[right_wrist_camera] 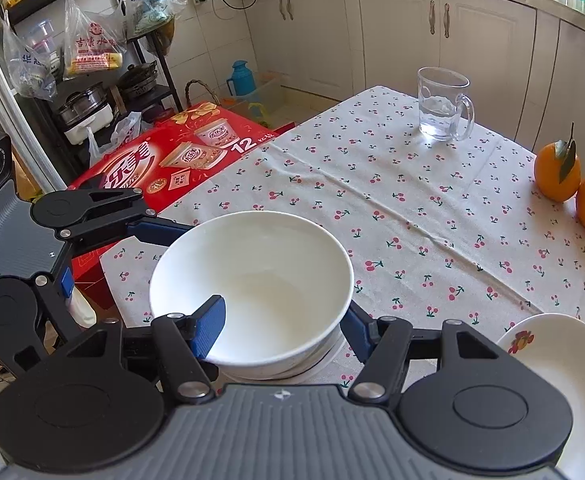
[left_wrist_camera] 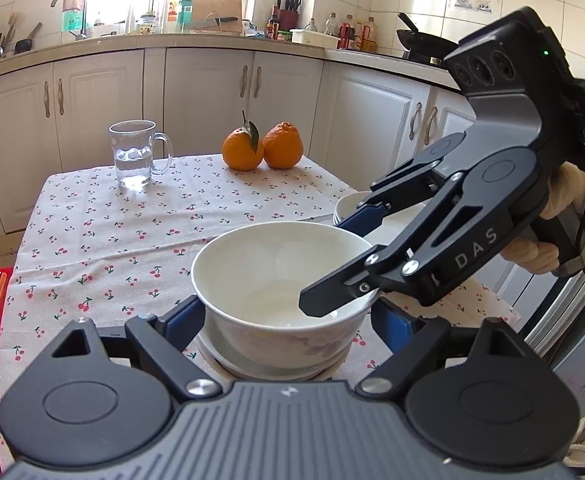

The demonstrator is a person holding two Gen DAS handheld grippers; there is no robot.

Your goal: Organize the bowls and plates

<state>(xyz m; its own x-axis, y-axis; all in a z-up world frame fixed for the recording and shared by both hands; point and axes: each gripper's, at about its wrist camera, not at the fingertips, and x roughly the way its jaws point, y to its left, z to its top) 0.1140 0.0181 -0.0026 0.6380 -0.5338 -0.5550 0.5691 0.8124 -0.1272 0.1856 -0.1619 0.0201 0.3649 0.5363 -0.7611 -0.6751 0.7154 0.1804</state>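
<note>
White glazed bowl [right_wrist_camera: 252,280], deep and round w/ smooth glossy inside, sits on a shallow white plate [right_wrist_camera: 324,364] near the front edge of the worktop [right_wrist_camera: 392,200], which is covered w/ a thin cotton-look cloth printed w/ small red cherries.

Right claw [right_wrist_camera: 280,332] is clamped across the bowl's rim: one ribbed blue pad inside the bowl wall, the other on the outside, matte black linkage arms behind.

Left claw [left_wrist_camera: 288,324] stands wide, blue pads either side of the bowl's lower wall. Can't tell if the pads touch the porcelain; looks released. In the left wrist view the right claw's black finger dips over the bowl's rim on the right side, w/ a hand [left_wrist_camera: 548,236] on its grip.

Just right of the bowl: another white dish [right_wrist_camera: 564,368], shallow, curved, w/ a red flower motif near its rim.

Beyond the bowl, far side of the cloth: clear glass mug [left_wrist_camera: 136,154] w/ handle, part filled w/ water. Right of the mug, two oranges [left_wrist_camera: 262,146], dimpled skin, touching each other, one w/ a stem and leaf.

Left of the bowl, off the worktop edge: red printed cardboard box [right_wrist_camera: 180,152], glossy.
</note>
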